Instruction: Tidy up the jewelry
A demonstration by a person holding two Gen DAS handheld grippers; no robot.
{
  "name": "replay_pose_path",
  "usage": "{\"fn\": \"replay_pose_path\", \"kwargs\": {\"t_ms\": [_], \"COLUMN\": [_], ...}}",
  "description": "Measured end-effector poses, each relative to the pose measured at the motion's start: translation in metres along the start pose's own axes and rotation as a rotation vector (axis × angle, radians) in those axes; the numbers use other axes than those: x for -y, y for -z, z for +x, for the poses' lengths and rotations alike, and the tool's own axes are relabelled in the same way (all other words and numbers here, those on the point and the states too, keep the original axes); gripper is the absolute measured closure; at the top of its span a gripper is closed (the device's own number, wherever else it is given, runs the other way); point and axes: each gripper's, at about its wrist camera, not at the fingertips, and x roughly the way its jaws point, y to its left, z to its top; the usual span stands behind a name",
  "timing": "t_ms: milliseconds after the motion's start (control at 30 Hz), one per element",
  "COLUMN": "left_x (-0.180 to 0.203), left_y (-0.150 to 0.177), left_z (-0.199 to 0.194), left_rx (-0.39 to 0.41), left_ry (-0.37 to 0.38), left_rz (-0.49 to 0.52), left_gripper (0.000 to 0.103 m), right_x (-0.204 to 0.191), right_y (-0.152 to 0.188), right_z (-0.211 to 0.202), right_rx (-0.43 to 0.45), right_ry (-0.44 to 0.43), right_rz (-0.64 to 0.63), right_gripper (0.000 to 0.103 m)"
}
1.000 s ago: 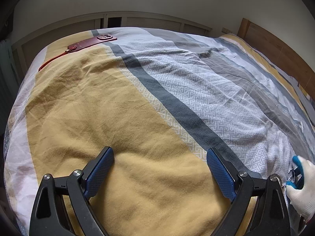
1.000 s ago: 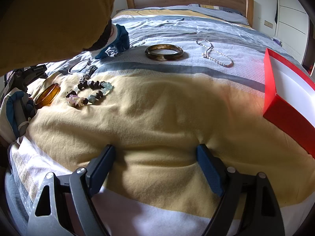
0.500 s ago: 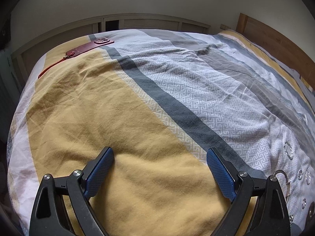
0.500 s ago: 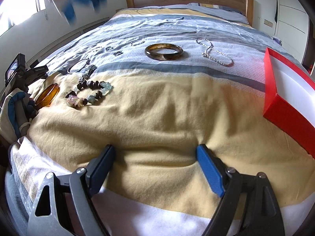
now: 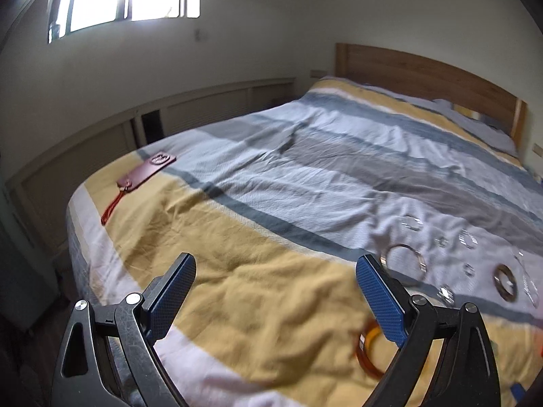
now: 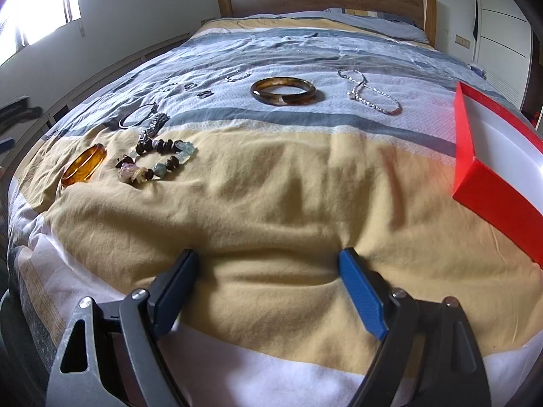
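Left wrist view: the left gripper [image 5: 275, 291] hangs over the yellow band of the striped bedspread [image 5: 258, 230] with its blue-padded jaws spread wide and nothing between them. A translucent amber bangle [image 5: 368, 351] lies on the yellow cloth just beside and partly behind the right-hand finger. A thin silver bangle [image 5: 404, 259] lies just ahead of that finger on the pale grey stripe, with small rings near it and a dark brown bangle [image 5: 505, 283] farther right. A dark red flat case with a red cord [image 5: 146, 173] lies well apart, at the far left corner of the bed.

Right wrist view: the right gripper [image 6: 268, 283] is likewise spread wide and empty, low over the yellow band. The jewelry lies well ahead: amber bangle [image 6: 84, 165] far left, a bracelet of dark and pale stone beads [image 6: 157, 161] just beside it, thin silver bangle [image 6: 137, 119] beyond, dark brown bangle [image 6: 283, 91] straight ahead, a pearl-like beaded necklace [image 6: 370, 93] to its right. An open red box with white lining [image 6: 492, 176] sits at the right edge
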Motion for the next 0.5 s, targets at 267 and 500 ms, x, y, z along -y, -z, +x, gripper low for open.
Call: {"fn": "replay_pose_path", "kwargs": {"t_ms": [267,500], "left_x": [0.020,0.029], "left_y": [0.019,0.037], "left_z": [-0.086,-0.143], "left_rx": [0.031,0.053], "left_ry": [0.168,0.264], "left_rz": [0.126,0.238], "left_gripper": [0.009,0.009], "right_x": [0.000,0.000], "right_y": [0.001,0.001], "right_z": [0.000,0.000], "right_rx": [0.006,0.007], "right_ry": [-0.004,-0.006], "right_rz": [0.000,0.001], "right_gripper": [0.019,0.019]}}
